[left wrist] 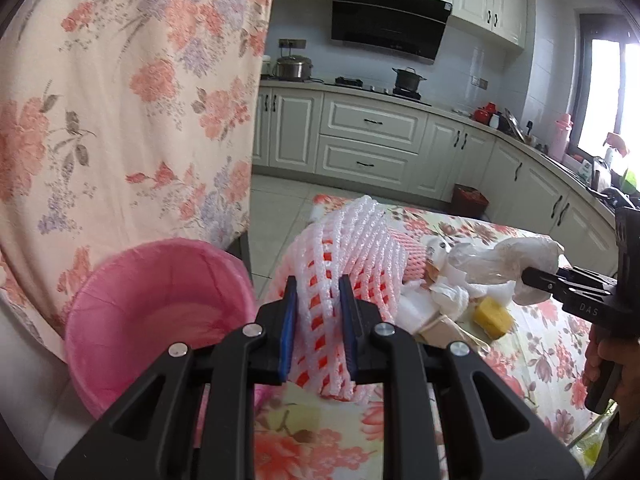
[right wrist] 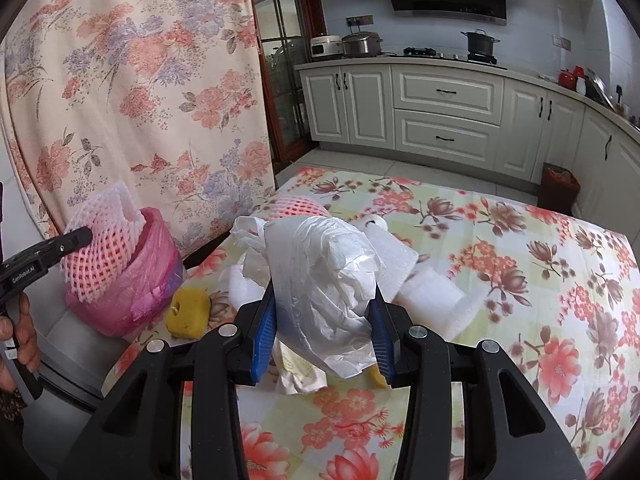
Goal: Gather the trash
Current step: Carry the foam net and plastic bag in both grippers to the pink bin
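Observation:
My left gripper (left wrist: 318, 312) is shut on a pink-and-white foam fruit net (left wrist: 352, 248), held up off the table just right of the pink-lined bin (left wrist: 160, 312). In the right wrist view the left gripper (right wrist: 86, 238) holds the net (right wrist: 100, 256) against the bin (right wrist: 136, 292). My right gripper (right wrist: 324, 320) is shut on a crumpled clear plastic bag (right wrist: 324, 272), lifted above the table; in the left wrist view the right gripper (left wrist: 528, 278) and the bag (left wrist: 516, 256) are at the right. A yellow sponge (right wrist: 188, 312), white foam pieces (right wrist: 432, 300) and a second foam net (right wrist: 296, 206) lie on the flowered tablecloth (right wrist: 520, 280).
A flowered curtain (right wrist: 140, 80) hangs close behind the bin at the left. Kitchen cabinets (right wrist: 444, 112) line the far wall and right side. A brown basket (right wrist: 558, 190) stands on the floor past the table's far edge. A person's hand (right wrist: 24, 344) grips the left tool's handle.

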The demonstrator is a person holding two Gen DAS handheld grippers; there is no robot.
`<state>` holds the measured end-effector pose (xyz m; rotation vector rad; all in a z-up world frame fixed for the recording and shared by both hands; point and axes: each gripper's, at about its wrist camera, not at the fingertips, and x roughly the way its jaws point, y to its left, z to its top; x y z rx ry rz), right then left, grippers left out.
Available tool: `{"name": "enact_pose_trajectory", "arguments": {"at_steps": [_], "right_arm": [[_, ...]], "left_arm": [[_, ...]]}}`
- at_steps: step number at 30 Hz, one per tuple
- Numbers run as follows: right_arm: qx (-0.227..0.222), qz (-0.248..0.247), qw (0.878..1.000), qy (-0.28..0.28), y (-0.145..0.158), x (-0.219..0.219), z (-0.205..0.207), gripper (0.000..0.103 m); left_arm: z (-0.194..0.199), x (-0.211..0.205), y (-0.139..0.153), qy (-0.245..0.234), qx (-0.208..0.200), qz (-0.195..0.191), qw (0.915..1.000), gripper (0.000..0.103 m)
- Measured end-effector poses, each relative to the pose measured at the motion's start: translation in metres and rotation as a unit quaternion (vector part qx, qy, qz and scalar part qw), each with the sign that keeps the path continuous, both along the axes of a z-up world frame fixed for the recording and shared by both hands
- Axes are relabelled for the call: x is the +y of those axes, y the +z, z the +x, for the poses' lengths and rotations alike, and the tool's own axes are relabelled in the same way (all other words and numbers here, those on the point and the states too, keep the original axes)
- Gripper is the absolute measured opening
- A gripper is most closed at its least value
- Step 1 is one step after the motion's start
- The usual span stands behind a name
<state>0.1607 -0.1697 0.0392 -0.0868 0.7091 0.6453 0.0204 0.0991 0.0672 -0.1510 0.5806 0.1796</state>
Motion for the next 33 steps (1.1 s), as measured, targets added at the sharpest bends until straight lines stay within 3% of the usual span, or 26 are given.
{"name": "enact_pose_trajectory", "arguments": {"at_steps": [4, 13, 33], "right_arm": [[-0.005, 0.004, 1.000, 0.026, 0.008, 0.029, -0.002, 0.041], [-0.016, 0.008, 0.996, 0.090, 0.021, 0.107, -0.010, 0.041], [0.003, 0.008, 0.981, 0.192, 0.016, 0.254, -0.018, 0.041]], "left_arm": [[-0.011, 0.027, 0.010, 0.041, -0.013, 0.026, 0.9987, 0.020], [-0.034, 0.087, 0.017, 0.114, -0.031, 0.029, 0.9926, 0.020], [-0.057, 0.140, 0.009, 0.184, -0.039, 0.011, 0.9821, 0.021]]}}
